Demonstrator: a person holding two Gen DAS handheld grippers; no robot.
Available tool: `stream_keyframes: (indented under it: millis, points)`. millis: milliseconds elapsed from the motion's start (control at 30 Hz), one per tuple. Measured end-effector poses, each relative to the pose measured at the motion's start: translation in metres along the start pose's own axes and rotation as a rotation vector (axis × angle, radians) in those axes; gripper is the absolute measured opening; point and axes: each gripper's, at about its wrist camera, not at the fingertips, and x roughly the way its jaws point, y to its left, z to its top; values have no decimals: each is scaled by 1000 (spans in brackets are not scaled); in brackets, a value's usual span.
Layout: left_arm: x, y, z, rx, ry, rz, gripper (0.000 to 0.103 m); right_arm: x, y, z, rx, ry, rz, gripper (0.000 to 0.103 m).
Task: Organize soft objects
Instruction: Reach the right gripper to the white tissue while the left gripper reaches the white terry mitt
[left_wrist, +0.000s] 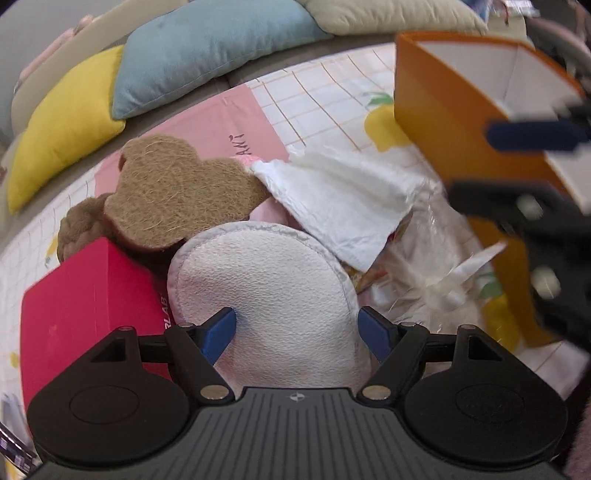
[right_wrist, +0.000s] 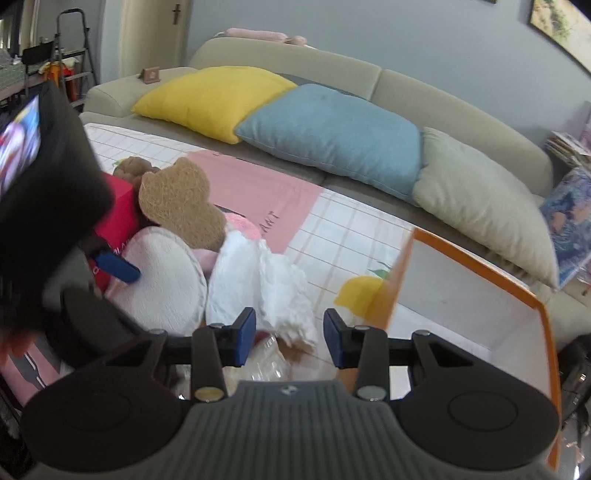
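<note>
The bed, under a checked and pink sheet, carries a heap of soft things, with three cushions along the sofa back at 12 o'clock in the right wrist view. The orange box, open and white inside, sits at about 3 o'clock of the heap in that view; in the left wrist view it shows at 2 o'clock, blurred.

In the heap the largest piece is the round white pad. It lies straight ahead at 12 o'clock of the left gripper, whose blue fingers stand wide apart on either side of the pad's near edge, holding nothing; whether they touch it I cannot tell. The pad's longer axis seems to run from 6 to 12 o'clock, along the gripper's reach. That makes the left hand the nearer one for it.

Behind the pad lie the brown bear-shaped mat at 11 o'clock and the white cloth at 1 o'clock, with the red box at 9 o'clock.

The right gripper is likewise open and empty, pointing over the white cloth and some clear plastic wrap just below it.
</note>
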Motion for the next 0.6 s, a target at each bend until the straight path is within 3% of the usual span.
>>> stream_keyframes:
  millis: [100,167,333,400,467,500,567,600]
  points:
    - [0,6,-3,3,-2,-5,80,19,-3,8,25,32,54,45]
    - [-4,16,-4,-28,-9,-33,69,32,-7,14,75,64,97,56]
    - [-13,34,-5,-68,-23,-73,34,63,-13,32,160,133,134,72]
    - [-14,37,-5,-82,-25,-88,31,77,-15,38,186,176,150,73]
    - [-16,41,-2,-130,-21,-118,32,90,-15,41,203,215,165,74]
    - [-18,42,-1,-150,-21,-127,40,97,-15,43,203,235,167,73]
    - [-22,40,1,-160,-36,-142,63,109,-14,44,201,275,144,71]
    - [-25,38,0,-162,-46,-131,90,115,-14,44,203,298,141,69]
